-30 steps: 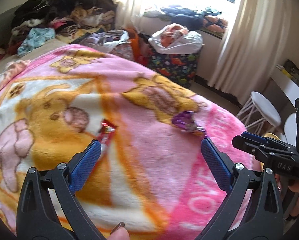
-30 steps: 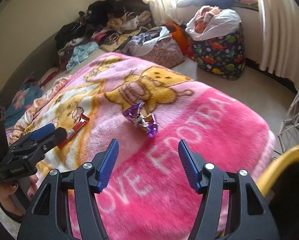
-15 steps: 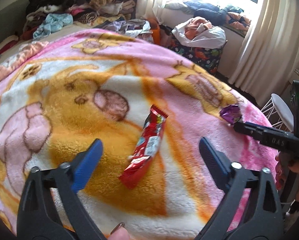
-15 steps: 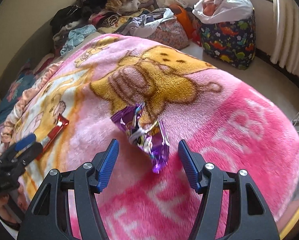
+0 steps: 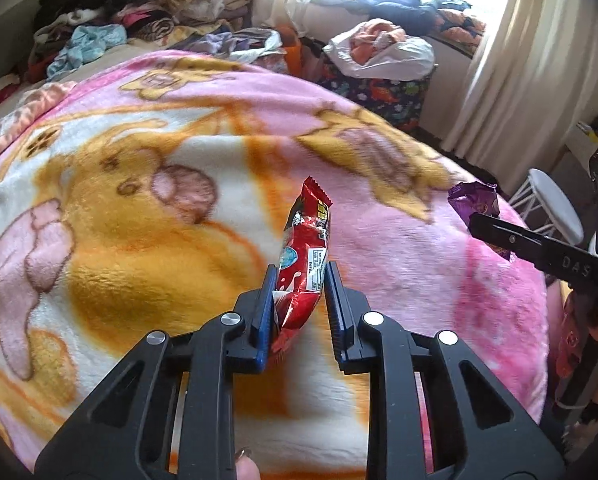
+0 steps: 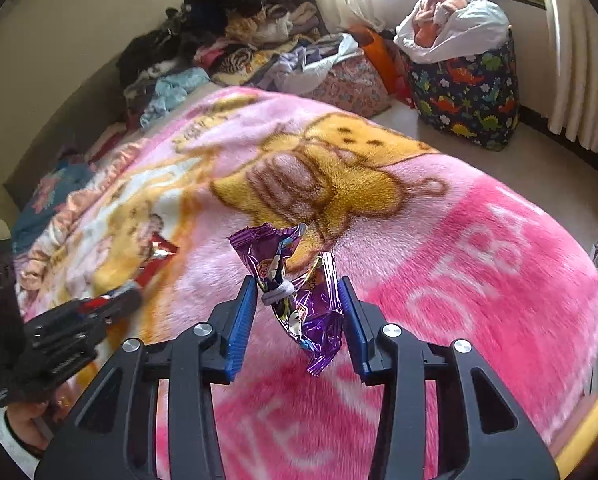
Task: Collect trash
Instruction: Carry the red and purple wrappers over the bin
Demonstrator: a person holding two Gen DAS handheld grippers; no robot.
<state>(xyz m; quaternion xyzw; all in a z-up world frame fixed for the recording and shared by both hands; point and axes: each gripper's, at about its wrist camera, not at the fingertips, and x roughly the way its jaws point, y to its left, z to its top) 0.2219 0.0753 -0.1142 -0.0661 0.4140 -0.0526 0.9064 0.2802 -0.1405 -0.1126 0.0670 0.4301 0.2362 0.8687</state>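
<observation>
Left gripper (image 5: 299, 276): jaws closing, red wrapper (image 5: 305, 248) between them, both pads touching its lower half; upper end sticking up and out past the tips, lower end by the left pad. Wrapper over the white-and-orange patch of the blanket (image 5: 119, 248) on the bed. Right gripper (image 6: 297, 300): jaws closing around the purple wrapper (image 6: 299, 292), crumpled, with a small white band at its middle; left pad at the wrapper's edge, right pad just beside it, firm contact not clear. Purple wrapper over the pink part of the blanket with white lettering, near the bed's foot. In the left wrist view, same purple wrapper at far right, the right gripper's black finger across it. In the right wrist view, left gripper at lower left, blurred, red wrapper at its tip. Beyond the blanket: heap of clothes (image 5: 139, 20) against the wall at the bed's head. Dinosaur-print bag (image 6: 467, 88) on the floor past the bed, stuffed, white bag on top. Cream curtain (image 5: 519, 48) at the bright window, white stool (image 5: 555, 204) beside the bed.
</observation>
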